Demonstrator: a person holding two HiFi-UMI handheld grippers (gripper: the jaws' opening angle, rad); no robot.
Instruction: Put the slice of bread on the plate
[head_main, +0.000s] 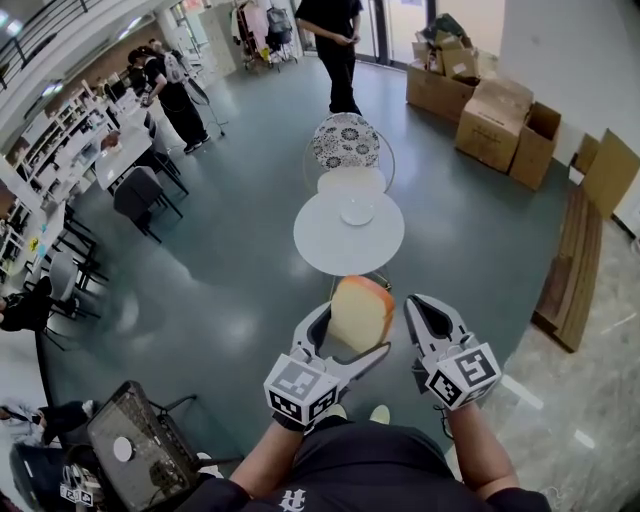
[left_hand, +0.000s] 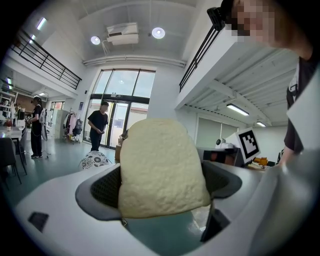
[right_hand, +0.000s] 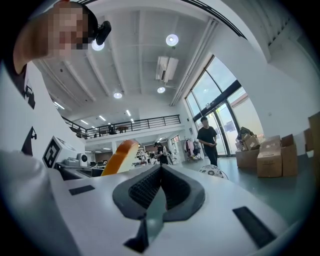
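A slice of bread (head_main: 360, 312) with an orange crust stands upright in my left gripper (head_main: 350, 330), which is shut on it. In the left gripper view the pale bread (left_hand: 160, 167) fills the space between the jaws. My right gripper (head_main: 425, 318) hovers just right of the bread, shut with nothing in it. In the right gripper view its jaws meet at the tips (right_hand: 160, 172), and the bread's crust (right_hand: 120, 157) shows to the left. A small white plate (head_main: 357, 211) lies on a round white table (head_main: 320, 245) ahead of both grippers.
A patterned chair (head_main: 345, 140) stands behind the table. A person (head_main: 335, 45) stands further back. Cardboard boxes (head_main: 495, 120) are stacked at the right. Desks and dark chairs (head_main: 140, 195) line the left. A black wire basket (head_main: 140, 440) sits at my lower left.
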